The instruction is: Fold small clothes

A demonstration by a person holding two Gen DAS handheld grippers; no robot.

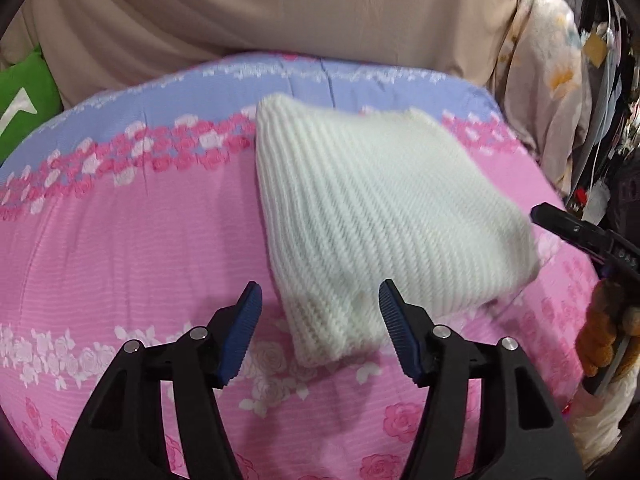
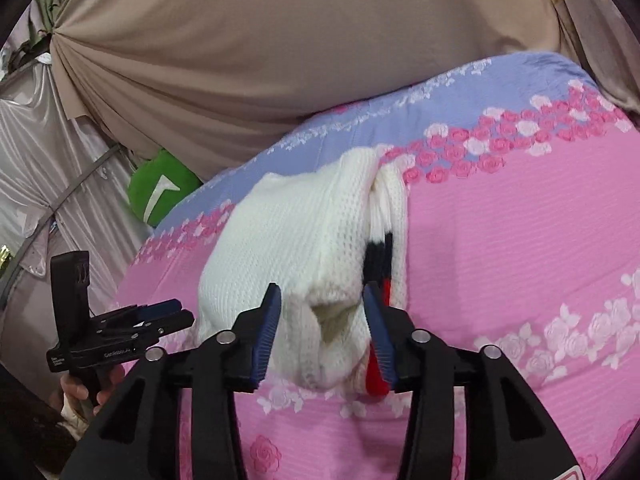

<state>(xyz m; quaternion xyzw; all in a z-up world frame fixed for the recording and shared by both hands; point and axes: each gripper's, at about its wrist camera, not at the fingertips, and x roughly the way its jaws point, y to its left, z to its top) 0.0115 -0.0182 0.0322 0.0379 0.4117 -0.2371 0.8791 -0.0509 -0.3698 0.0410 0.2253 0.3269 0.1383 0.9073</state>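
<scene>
A white ribbed knit garment (image 1: 376,216) lies folded into a thick pad on the pink flowered bedspread (image 1: 120,240). My left gripper (image 1: 320,300) is open, its blue pads astride the garment's near corner, just above it. In the right wrist view the same garment (image 2: 296,236) shows its folded edge, with black and red stripes (image 2: 376,264) on the right side. My right gripper (image 2: 322,300) is open, its jaws on either side of that near end, holding nothing. The right gripper also shows in the left wrist view (image 1: 576,232) at the garment's right edge.
A beige curtain (image 1: 260,12) hangs behind the bed. A green cushion (image 1: 24,100) sits at the back left. Clothes and clutter (image 1: 560,80) hang at the right. The left gripper (image 2: 120,324) and the hand holding it show at the bed's left edge.
</scene>
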